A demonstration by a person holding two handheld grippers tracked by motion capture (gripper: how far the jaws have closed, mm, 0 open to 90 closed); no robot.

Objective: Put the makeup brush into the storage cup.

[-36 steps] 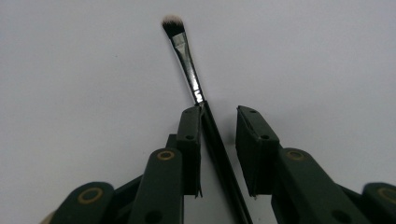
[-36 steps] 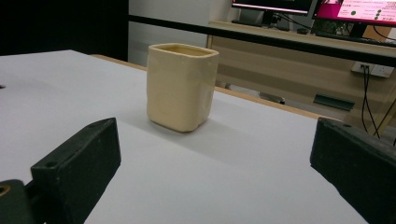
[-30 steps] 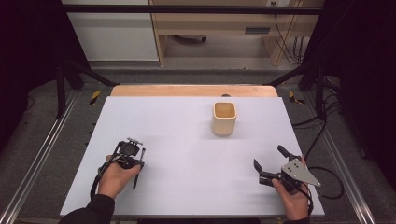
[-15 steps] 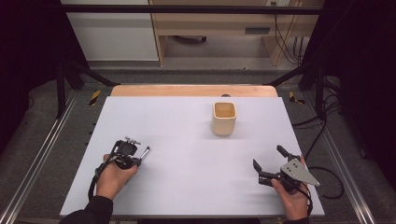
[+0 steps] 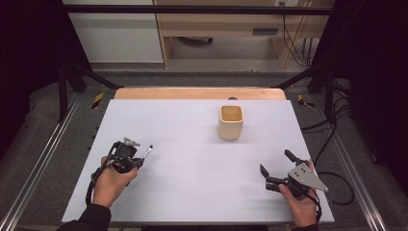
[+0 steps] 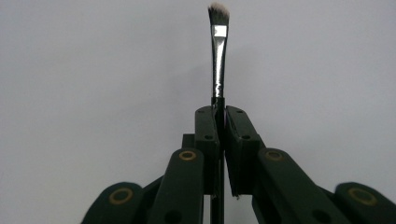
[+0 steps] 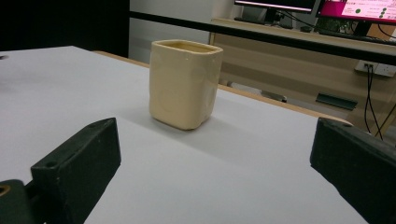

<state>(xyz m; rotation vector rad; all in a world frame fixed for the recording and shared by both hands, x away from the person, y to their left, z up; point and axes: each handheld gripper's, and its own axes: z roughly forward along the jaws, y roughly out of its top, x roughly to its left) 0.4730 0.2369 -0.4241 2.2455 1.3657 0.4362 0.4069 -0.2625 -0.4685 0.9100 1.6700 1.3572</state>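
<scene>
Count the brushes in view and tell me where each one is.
1. The brush is clamped between the fingers of the left gripper, bristles pointing away from the hand, above the white table. The cream cup looks empty from above, so none seems hidden there.

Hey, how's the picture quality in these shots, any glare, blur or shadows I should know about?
Left gripper view: glare on the brush ferrule, bristle tip soft. Right gripper view: the cup is sharp with a soft shadow on the table; the near jaws blur. High view: evenly lit table, dark surroundings.
</scene>
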